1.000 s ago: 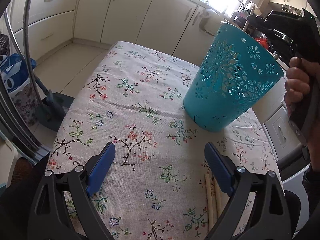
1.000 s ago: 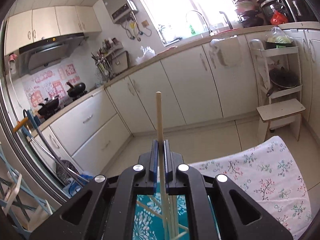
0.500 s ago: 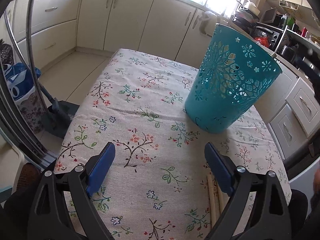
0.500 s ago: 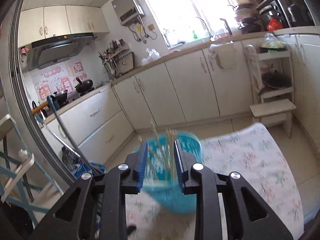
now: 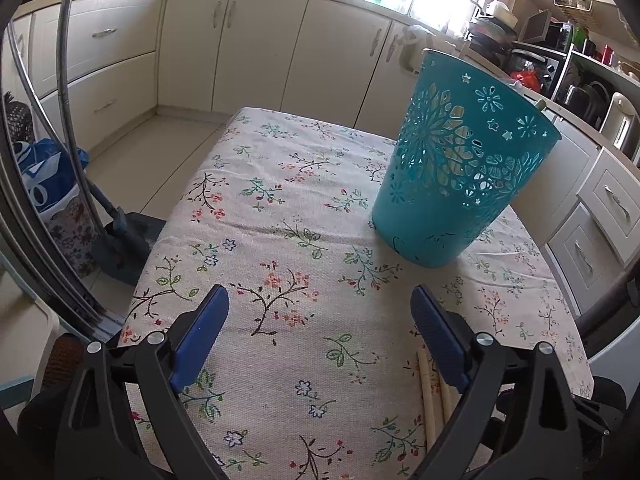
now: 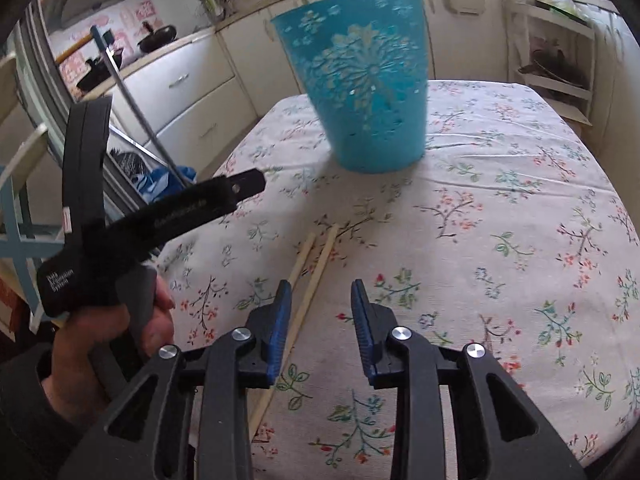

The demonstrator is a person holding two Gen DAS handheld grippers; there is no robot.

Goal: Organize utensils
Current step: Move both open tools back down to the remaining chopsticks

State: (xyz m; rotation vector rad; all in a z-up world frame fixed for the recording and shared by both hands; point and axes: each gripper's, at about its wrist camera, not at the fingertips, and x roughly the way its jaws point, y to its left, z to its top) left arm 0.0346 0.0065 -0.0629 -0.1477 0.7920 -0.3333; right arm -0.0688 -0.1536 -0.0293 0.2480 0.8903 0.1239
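Two wooden chopsticks (image 6: 308,280) are lying side by side on the floral tablecloth (image 6: 500,208), nearly parallel, their long axes running diagonally in the right wrist view: far tips pointing up and right toward the teal perforated bin (image 6: 360,92), near ends slanting down and left under the right gripper's left finger. The right gripper (image 6: 318,328) is hanging over the cloth just right of them, its jaws having just been opening and now standing partly apart with nothing between the blue pads. The bin is standing upright on the cloth, well beyond the chopsticks' far tips. A hand (image 6: 100,332) at the left edge of that view is gripping the handle of the left gripper, which is aiming across the table. In the left wrist view the left gripper (image 5: 320,320) is spread wide and empty above the cloth, with the chopsticks (image 5: 430,400) showing just inside its right finger, lying lengthwise toward the bin (image 5: 456,172).
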